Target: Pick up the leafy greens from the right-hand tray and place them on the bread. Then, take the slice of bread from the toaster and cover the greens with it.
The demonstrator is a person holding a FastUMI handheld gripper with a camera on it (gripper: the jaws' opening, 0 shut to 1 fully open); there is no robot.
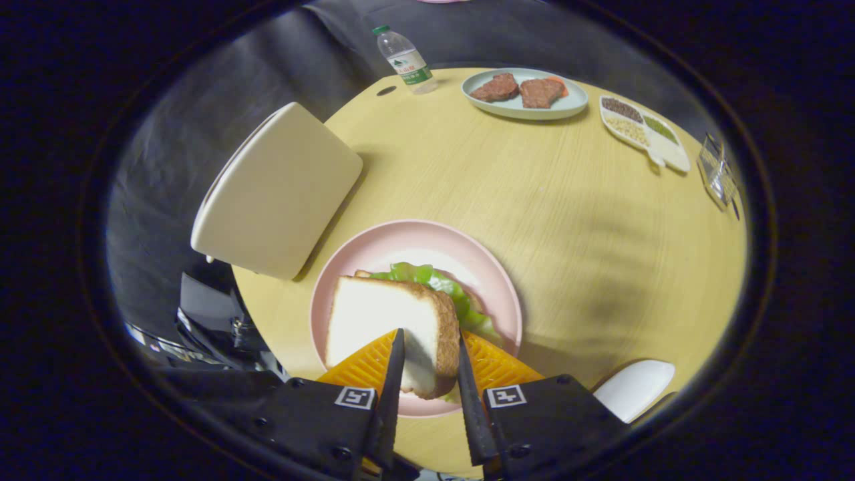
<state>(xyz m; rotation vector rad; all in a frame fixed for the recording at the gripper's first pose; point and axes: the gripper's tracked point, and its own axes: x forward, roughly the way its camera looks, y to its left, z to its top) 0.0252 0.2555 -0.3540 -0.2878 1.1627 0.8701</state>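
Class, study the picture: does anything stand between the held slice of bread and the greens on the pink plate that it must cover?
Nothing visible does. The gripper is shut on the slice of bread, which hangs tilted directly over the greens on the pink plate.

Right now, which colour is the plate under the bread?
Pale pink. The plate shows best in the gripper view, with the claw shut on the bread slice.

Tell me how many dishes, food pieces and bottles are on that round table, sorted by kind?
Dishes: 3 – pink plate, pale green plate, divided snack tray.
Meat patties: 2.
Bread slices: 1 clearly seen, held between the gripper fingers.
Leafy greens: 1.
Water bottles: 1.
Total: 8.
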